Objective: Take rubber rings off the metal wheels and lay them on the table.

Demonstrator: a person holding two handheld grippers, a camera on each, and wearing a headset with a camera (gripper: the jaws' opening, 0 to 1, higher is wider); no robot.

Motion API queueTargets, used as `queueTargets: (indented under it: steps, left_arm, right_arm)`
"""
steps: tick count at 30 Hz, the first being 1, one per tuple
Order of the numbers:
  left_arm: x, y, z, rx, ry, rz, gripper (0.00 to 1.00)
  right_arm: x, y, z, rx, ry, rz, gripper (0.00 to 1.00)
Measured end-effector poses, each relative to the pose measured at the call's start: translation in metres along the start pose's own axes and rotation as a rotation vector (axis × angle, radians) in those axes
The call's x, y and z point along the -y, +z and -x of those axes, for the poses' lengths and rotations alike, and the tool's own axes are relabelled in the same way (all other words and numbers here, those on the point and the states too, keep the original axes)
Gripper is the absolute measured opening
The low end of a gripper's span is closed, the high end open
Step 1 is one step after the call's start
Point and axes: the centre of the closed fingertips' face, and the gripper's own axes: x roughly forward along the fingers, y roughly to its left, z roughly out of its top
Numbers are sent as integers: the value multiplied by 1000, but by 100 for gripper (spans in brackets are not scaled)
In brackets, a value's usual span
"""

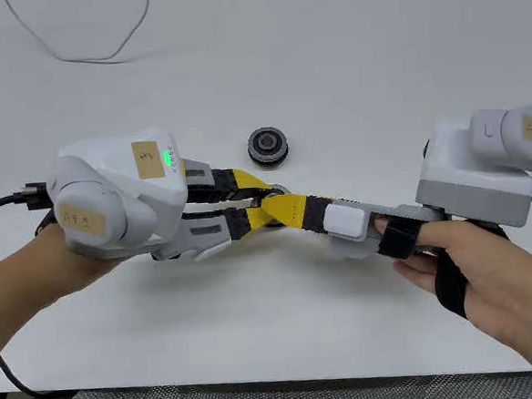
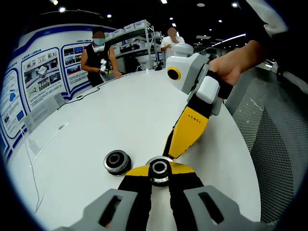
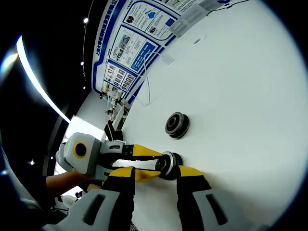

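the held wheel (image 3: 169, 164) is a small round metal piece with a shiny hub and a dark band at its edge, caught low over the white table (image 1: 349, 84) where the two tools meet. the left gripper (image 2: 160, 170) has its yellow tips pressed onto the held wheel from both sides, pinching it. the right gripper (image 3: 158, 172) comes at the held wheel from the opposite side, with its tips straddling it and one touching the rim. i cannot tell whether it is gripping the rubber or only resting there.

beyond the held wheel, well apart from it, a second wheel (image 1: 268, 145) lies flat with its black rubber ring (image 1: 253, 148) seated in the groove. far beyond that a thin cable (image 1: 83, 57) loops.

the likely trouble is slip. smooth metal between hard plastic tips could squirt out sideways if the right gripper pulls before it has caught the ring. stretchy rubber may also snap back into the groove, or flick off and roll once freed. the crossed jaws could snag each other too.
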Motion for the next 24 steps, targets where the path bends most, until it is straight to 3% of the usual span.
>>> queueTargets:
  steps: [24]
  left_arm:
    - [-1,0,0,0,1,1,12]
  right_arm:
    - [11,-1,0,1,-41,48,17]
